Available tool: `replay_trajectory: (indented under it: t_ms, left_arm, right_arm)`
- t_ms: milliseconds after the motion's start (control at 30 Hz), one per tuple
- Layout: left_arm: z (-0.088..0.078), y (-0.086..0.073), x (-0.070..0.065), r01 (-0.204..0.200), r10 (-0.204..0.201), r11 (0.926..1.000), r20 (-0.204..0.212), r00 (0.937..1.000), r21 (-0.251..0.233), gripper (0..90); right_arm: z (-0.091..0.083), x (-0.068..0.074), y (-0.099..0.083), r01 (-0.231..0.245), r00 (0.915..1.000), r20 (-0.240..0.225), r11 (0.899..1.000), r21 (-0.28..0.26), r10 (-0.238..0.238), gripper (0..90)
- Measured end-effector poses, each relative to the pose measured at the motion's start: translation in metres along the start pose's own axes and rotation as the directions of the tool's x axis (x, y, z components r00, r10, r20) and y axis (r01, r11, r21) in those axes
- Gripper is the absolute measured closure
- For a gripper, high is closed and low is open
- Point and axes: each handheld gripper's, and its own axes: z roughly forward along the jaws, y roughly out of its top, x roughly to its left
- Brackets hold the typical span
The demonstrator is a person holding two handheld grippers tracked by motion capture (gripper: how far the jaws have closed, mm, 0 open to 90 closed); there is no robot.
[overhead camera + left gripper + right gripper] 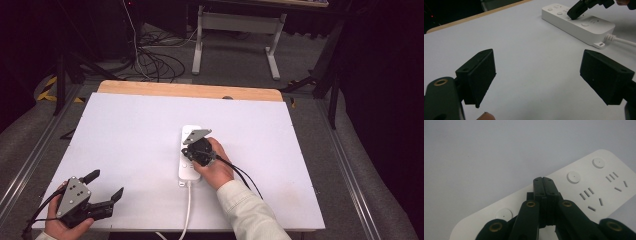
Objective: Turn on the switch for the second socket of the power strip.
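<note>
The power strip (189, 155) lies near the middle of the white worktop (125, 140). The right gripper (543, 182) has its fingers together, tips on the strip. The left gripper (106, 186), fingers wide apart, is well apart at the near left corner

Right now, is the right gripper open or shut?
Shut. The right gripper has its two jaws pressed flat together, nothing between them, tip down on the white power strip.
</note>
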Motion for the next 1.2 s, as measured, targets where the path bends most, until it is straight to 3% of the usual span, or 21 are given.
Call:
replay_trajectory:
  t_ms: [133, 567, 800, 1133, 1200]
  left_arm:
    - [0.0001, 0.0000, -0.0001, -0.001, 0.001, 1.0000, 0.000, 1.0000, 0.001, 13.8]
    - [0.0006, -0.0001, -0.0007, 0.004, -0.004, 1.0000, 0.002, 1.0000, 0.002, 13.8]
    - [0.0002, 0.0001, -0.0008, 0.001, -0.001, 1.0000, 0.001, 1.0000, 0.003, 13.7]
    - [0.0011, 0.0000, 0.0002, 0.013, -0.013, 0.9999, 0.003, 0.9999, 0.000, 13.7]
    - [0.0011, 0.0002, 0.0006, 0.006, -0.006, 1.0000, -0.001, 1.0000, 0.001, 13.7]
  right_arm:
    - [-0.0001, -0.0012, -0.0005, -0.021, 0.9998, -0.005, 1.000, -0.002, 0.021, 90.0]
    - [0.0006, -0.0024, 0.0039, -0.021, 0.9996, -0.017, 0.999, 0.030, 0.021, 90.0]
    - [0.0015, -0.0020, 0.0071, -0.008, 1.0000, 0.003, 0.998, 0.059, 0.008, 90.0]
    - [-0.0010, -0.0049, 0.0057, -0.017, 0.9998, -0.014, 0.999, 0.037, 0.017, 90.0]
    - [-0.0041, -0.0065, 0.0065, -0.011, 0.9999, 0.001, 0.999, 0.038, 0.011, 90.0]
